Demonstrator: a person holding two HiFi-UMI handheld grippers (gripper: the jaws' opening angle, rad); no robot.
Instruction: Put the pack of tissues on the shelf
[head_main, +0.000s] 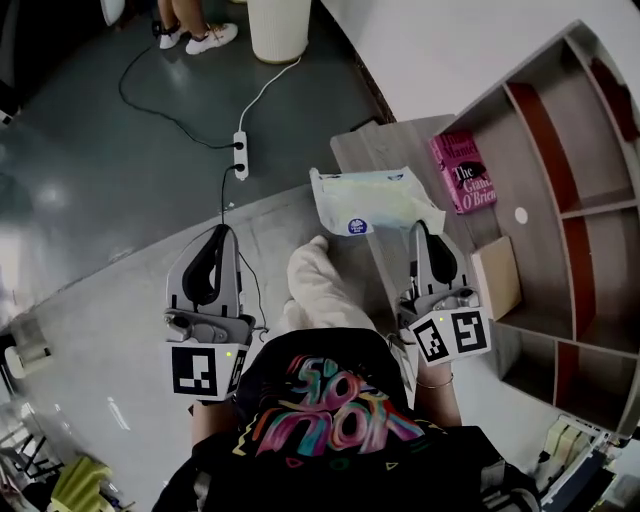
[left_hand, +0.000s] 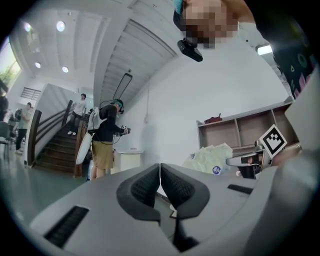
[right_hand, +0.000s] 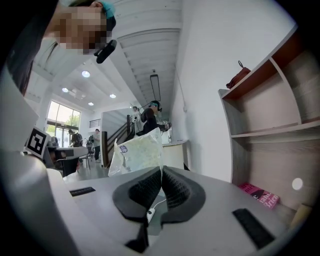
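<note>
Both grippers were up in front of me. Right gripper (head_main: 418, 230): jaws pinching the pack of tissues (head_main: 372, 200) by one thin edge, so the pack stuck out ahead of the jaws, mid-frame over the table (head_main: 385, 145). It was not yet on the shelf (head_main: 540, 130) at the right of the frame. An edge hold, I judged, left the body free to slide into a bay. Left gripper (head_main: 222, 235): jaws pressed together on nothing, held aside at lower left. Pink book (head_main: 462, 172) lay on the table just beside the shelf.
</note>
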